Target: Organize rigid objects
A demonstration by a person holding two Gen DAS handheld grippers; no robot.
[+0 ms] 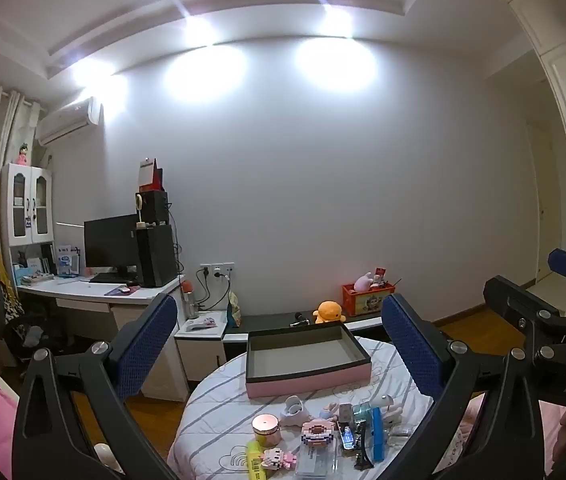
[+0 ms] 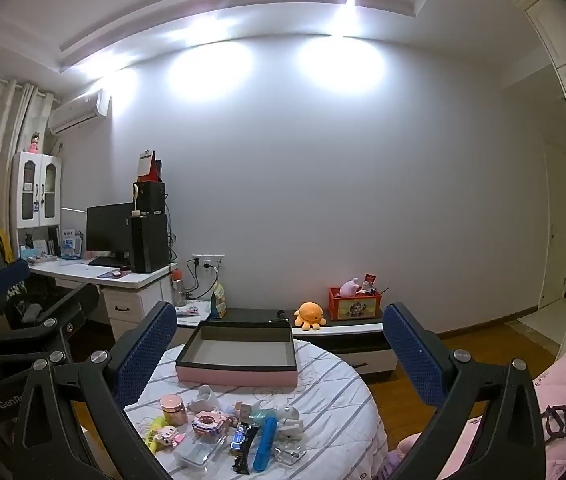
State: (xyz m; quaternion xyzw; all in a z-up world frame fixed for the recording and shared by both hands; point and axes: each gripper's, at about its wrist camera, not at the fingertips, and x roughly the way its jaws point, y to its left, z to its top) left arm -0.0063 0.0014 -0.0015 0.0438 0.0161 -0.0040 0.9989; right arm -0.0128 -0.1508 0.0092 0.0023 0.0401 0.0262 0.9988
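A small round table with a striped cloth (image 1: 211,412) (image 2: 331,400) carries an open pink box with a grey inside (image 1: 307,382) (image 2: 235,376). In front of the box lies a cluster of small items: a pink-lidded jar (image 1: 265,426) (image 2: 173,404), a yellow highlighter (image 1: 257,456) (image 2: 155,428), a pink block donut (image 1: 317,432) (image 2: 207,420), a blue bar (image 1: 377,434) (image 2: 265,442), a clear case (image 2: 197,454) and a black clip (image 2: 243,452). My left gripper (image 1: 281,348) (image 2: 39,292) and right gripper (image 2: 281,350) (image 1: 543,284) hover level above the table's near side, side by side. Both are open and hold nothing.
A white desk with a monitor (image 1: 111,246) and a speaker stands at the left wall. Behind the table, a low cabinet holds an orange plush (image 1: 328,312) and a red crate (image 1: 367,298). Pink bedding (image 2: 563,392) with dark glasses (image 2: 555,420) lies at the right.
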